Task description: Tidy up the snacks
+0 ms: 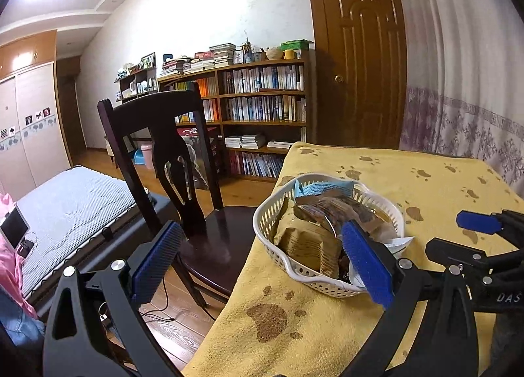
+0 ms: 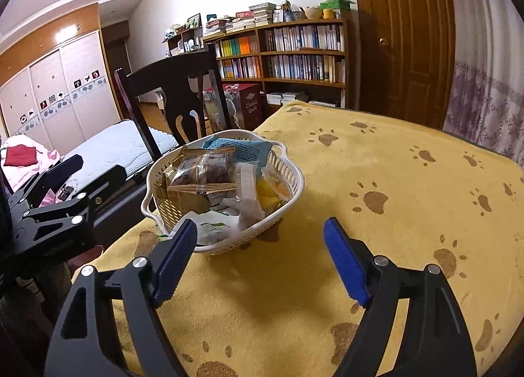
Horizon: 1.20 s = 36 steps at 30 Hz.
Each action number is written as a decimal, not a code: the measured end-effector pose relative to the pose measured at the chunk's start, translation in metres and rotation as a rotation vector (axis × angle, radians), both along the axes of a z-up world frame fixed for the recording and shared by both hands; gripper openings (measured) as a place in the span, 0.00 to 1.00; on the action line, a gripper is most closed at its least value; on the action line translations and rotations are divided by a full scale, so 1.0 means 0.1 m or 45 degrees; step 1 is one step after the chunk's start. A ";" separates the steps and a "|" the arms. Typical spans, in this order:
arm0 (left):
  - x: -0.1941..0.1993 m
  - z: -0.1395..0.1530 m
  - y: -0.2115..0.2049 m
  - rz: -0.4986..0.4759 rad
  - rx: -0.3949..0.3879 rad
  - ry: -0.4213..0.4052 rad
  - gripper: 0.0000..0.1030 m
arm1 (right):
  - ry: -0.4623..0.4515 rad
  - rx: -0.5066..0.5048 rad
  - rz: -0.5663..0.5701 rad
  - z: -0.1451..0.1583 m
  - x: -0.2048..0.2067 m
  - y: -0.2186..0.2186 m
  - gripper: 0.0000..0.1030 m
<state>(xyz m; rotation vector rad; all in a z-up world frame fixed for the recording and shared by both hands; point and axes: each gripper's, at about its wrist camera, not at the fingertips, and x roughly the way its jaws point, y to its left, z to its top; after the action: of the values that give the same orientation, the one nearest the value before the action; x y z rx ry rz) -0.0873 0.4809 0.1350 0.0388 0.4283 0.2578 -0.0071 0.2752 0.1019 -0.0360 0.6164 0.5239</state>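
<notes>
A white slotted basket [image 1: 296, 270] [image 2: 296, 177] stands near the left edge of a table under a yellow paw-print cloth [image 2: 376, 164]. Several snack packets fill it: a clear pack of dark pieces [image 2: 203, 170], a blue pack [image 2: 244, 147], brown packs [image 1: 308, 242] and a yellow one [image 2: 271, 192]. My left gripper [image 1: 260, 228] is open, its right pad [image 1: 365, 265] hovering over the basket's near rim, its left pad out over the chair. My right gripper [image 2: 260, 224] is open just in front of the basket, holding nothing.
A dark wooden chair [image 1: 196, 239] is pushed against the table's left side. Beyond it lie a bed with a grey mat [image 1: 72, 210], a bookcase [image 1: 262, 98], a brown door [image 1: 360, 56] and a curtain [image 1: 465, 82]. Bare cloth spreads right of the basket.
</notes>
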 end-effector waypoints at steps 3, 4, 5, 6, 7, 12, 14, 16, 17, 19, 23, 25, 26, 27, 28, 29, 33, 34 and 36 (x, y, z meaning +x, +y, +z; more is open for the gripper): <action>0.00 0.00 -0.02 0.001 0.008 0.000 0.97 | -0.025 -0.015 0.003 0.02 -0.05 0.02 0.81; 0.00 0.00 -0.02 0.003 0.008 0.000 0.97 | -0.034 -0.023 0.005 0.02 -0.06 0.03 0.82; 0.00 0.00 -0.02 0.005 0.011 -0.001 0.97 | -0.039 -0.030 0.008 0.02 -0.07 0.04 0.82; 0.00 0.00 -0.03 0.006 0.013 -0.001 0.97 | -0.042 -0.035 0.013 0.02 -0.09 0.05 0.84; 0.00 0.00 -0.03 0.006 0.013 -0.001 0.97 | -0.043 -0.037 0.016 0.02 -0.09 0.05 0.85; 0.00 0.00 -0.04 0.009 0.017 0.000 0.97 | -0.044 -0.053 0.014 0.01 -0.10 0.07 0.85; 0.00 0.00 -0.04 0.007 0.019 0.000 0.97 | -0.046 -0.060 0.005 0.01 -0.10 0.07 0.85; 0.00 0.00 -0.04 0.007 0.025 0.002 0.97 | -0.053 -0.075 -0.009 0.01 -0.10 0.07 0.86; -0.01 0.00 -0.04 0.008 0.032 0.001 0.97 | -0.059 -0.083 -0.014 0.01 -0.10 0.08 0.87; -0.01 0.00 -0.06 0.010 0.045 0.001 0.97 | -0.073 -0.097 -0.023 0.01 -0.12 0.08 0.89; -0.02 -0.01 -0.07 0.016 0.066 0.002 0.97 | -0.111 -0.134 -0.036 0.02 -0.15 0.11 0.94; -0.02 -0.01 -0.08 0.017 0.066 0.002 0.97 | -0.120 -0.147 -0.044 0.03 -0.16 0.12 0.95; -0.02 -0.01 -0.08 0.018 0.067 0.003 0.97 | -0.126 -0.159 -0.050 0.02 -0.17 0.13 0.95; -0.02 -0.01 -0.08 0.019 0.067 0.003 0.97 | -0.131 -0.171 -0.054 0.02 -0.17 0.15 0.95; -0.02 -0.01 -0.08 0.019 0.067 0.003 0.97 | -0.141 -0.192 -0.059 0.01 -0.18 0.17 0.95; -0.02 -0.01 -0.08 0.019 0.067 0.004 0.97 | -0.150 -0.208 -0.061 0.01 -0.19 0.18 0.95; -0.01 -0.04 -0.06 0.025 0.065 0.015 0.97 | -0.176 -0.251 -0.070 -0.01 -0.21 0.23 0.95; -0.01 -0.04 -0.06 0.026 0.064 0.017 0.97 | -0.179 -0.262 -0.073 -0.02 -0.20 0.24 0.95; 0.00 -0.05 -0.05 0.026 0.065 0.017 0.97 | -0.185 -0.278 -0.076 -0.03 -0.20 0.26 0.95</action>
<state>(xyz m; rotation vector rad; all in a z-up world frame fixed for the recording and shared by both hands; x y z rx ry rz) -0.0878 0.4756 0.1303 0.0859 0.4356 0.2891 -0.0276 0.3009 0.0988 -0.2594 0.5290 0.3904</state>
